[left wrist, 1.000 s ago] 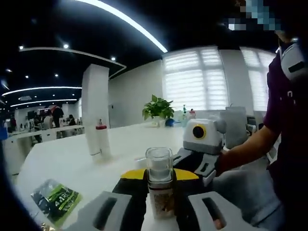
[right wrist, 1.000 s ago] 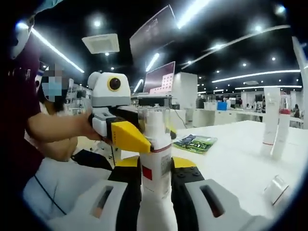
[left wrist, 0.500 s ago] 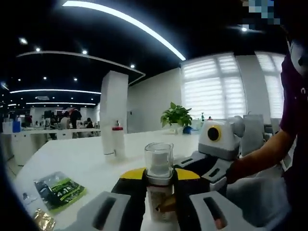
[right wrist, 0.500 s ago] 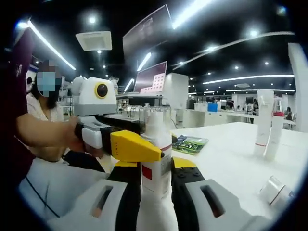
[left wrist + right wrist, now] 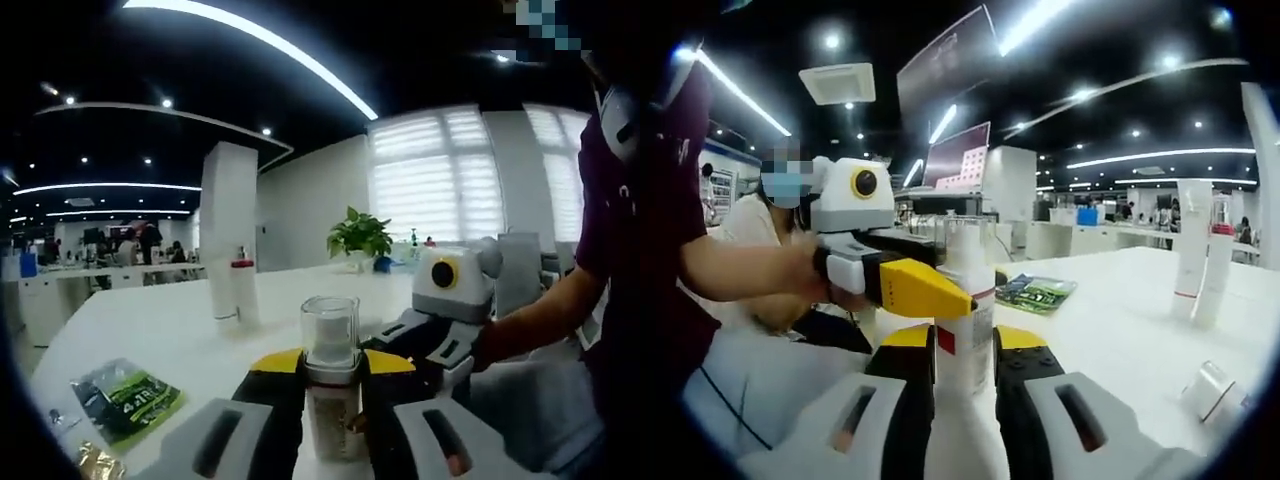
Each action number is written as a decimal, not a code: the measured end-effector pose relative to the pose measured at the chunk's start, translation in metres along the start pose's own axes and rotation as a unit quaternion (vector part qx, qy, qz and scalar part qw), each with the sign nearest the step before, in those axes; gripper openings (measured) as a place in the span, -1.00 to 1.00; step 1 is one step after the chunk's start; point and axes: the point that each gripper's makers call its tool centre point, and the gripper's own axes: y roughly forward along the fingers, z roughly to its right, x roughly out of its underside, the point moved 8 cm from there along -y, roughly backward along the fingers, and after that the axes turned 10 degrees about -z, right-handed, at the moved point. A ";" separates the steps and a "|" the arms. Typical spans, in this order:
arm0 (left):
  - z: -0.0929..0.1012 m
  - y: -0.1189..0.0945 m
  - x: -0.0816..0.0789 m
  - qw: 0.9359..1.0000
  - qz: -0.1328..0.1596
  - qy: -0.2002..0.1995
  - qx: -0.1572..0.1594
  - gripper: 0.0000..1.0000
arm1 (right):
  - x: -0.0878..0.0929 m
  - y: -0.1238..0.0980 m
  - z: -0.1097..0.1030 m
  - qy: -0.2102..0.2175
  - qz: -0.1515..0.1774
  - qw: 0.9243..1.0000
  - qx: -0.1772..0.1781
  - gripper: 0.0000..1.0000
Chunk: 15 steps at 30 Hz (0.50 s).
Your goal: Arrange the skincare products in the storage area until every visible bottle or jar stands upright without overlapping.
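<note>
My left gripper [image 5: 332, 368] is shut on a small bottle with a clear cap [image 5: 331, 345], held upright above the white table [image 5: 180, 335]. My right gripper [image 5: 965, 348] is shut on a white bottle with a red label [image 5: 964, 300], also upright. The two grippers are close together: the right gripper [image 5: 440, 315] comes into the left gripper view from the right, and the left gripper's yellow jaw [image 5: 920, 288] reaches in front of the white bottle. Two tall white tubes [image 5: 1200, 250] stand on the table. A small clear-capped jar [image 5: 1210, 388] lies on its side nearby.
A green packet [image 5: 125, 400] lies flat on the table near the left gripper, and the green packet [image 5: 1035, 292] lies beyond the white bottle in the right gripper view. A potted plant [image 5: 360, 235] stands at the far edge. A person's arm [image 5: 540, 315] holds the right gripper.
Both views have shifted a little with the hands. The left gripper's yellow jaw has moved nearer to the white bottle. Both bottles stay held.
</note>
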 end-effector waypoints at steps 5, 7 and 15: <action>0.000 0.001 0.002 1.000 0.012 -0.004 -0.006 -0.56 | -0.001 0.000 0.000 0.007 -0.002 1.000 0.001 -0.59; 0.000 0.001 0.002 1.000 0.016 -0.007 -0.009 -0.56 | -0.001 0.001 0.001 0.006 -0.002 1.000 0.003 -0.59; -0.002 0.002 0.005 0.999 0.032 -0.019 -0.018 -0.57 | -0.003 0.006 0.000 0.015 -0.010 1.000 0.011 -0.59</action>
